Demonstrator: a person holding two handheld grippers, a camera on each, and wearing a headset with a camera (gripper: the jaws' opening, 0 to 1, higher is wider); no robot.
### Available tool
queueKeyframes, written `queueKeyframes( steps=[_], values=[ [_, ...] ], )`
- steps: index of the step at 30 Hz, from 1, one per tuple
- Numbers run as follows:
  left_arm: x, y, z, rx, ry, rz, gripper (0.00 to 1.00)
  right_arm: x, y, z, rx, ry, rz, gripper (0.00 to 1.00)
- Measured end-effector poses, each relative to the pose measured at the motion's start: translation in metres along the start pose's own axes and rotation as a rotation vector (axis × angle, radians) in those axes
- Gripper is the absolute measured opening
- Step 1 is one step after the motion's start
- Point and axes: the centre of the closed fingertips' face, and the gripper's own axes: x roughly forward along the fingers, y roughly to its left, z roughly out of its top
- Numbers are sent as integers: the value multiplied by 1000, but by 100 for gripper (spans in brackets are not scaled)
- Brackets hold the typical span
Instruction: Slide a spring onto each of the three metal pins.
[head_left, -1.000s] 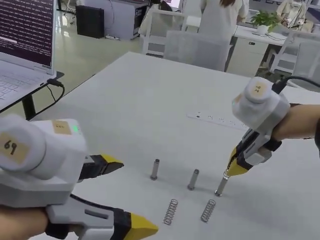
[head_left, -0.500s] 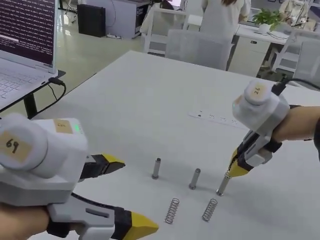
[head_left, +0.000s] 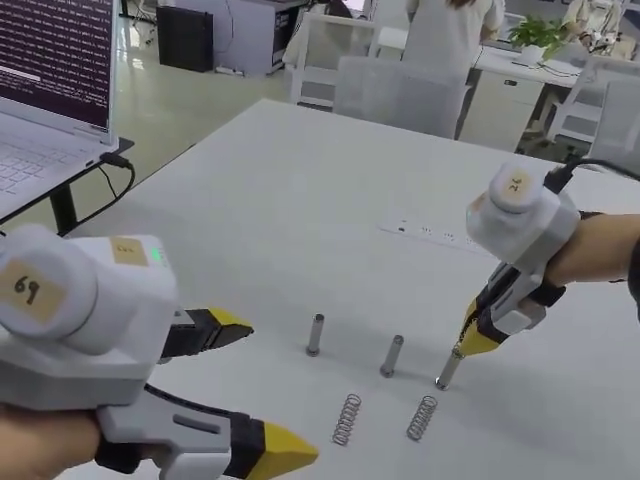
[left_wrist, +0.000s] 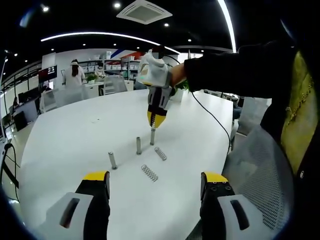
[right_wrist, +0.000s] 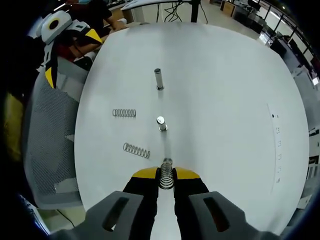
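Against the picture from 1 second ago almost nothing has shifted: the right gripper (head_left: 470, 345) still stands over the right-hand short grey metal pin (head_left: 447, 370). The left loose coiled steel spring (head_left: 346, 418) and the right loose coiled steel spring (head_left: 421, 418) lie where they lay.

Nearest the person, the left gripper (head_left: 258, 388) is held low and level over the white table (head_left: 300, 200), its black-and-yellow jaws spread wide with nothing between them. Beyond it the 2 loose springs lie flat, just in front of a row of 3 upright pins. The left pin (head_left: 315, 335) and the middle pin (head_left: 391, 356) are bare. The right gripper points steeply down from the right. Its jaws are clenched on a third small coiled steel spring (right_wrist: 165, 177), which sits at the top of the right-hand pin.

Bare tabletop lies open all round the pins. A white power strip (head_left: 435, 232) lies well beyond them. Grey chairs (head_left: 395, 95) stand at the table's far edge, and an open laptop (head_left: 50, 90) sits on a separate desk at far left.
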Motion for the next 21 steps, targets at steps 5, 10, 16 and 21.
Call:
queueKeyframes(
  steps=[5,10,16,21],
  values=[
    [0,1,1,1,-2,2,71,3,-1,-1,4,2,3,9],
    [0,0,0,2,1,-1,71,5,-1,-1,2,6,1,9],
    [0,0,1,1,1,-3,71,9,-1,-1,-2,14,0,9],
    [0,0,1,2,0,-4,70,10,0,-2,-4,24,-1,9]
  ],
)
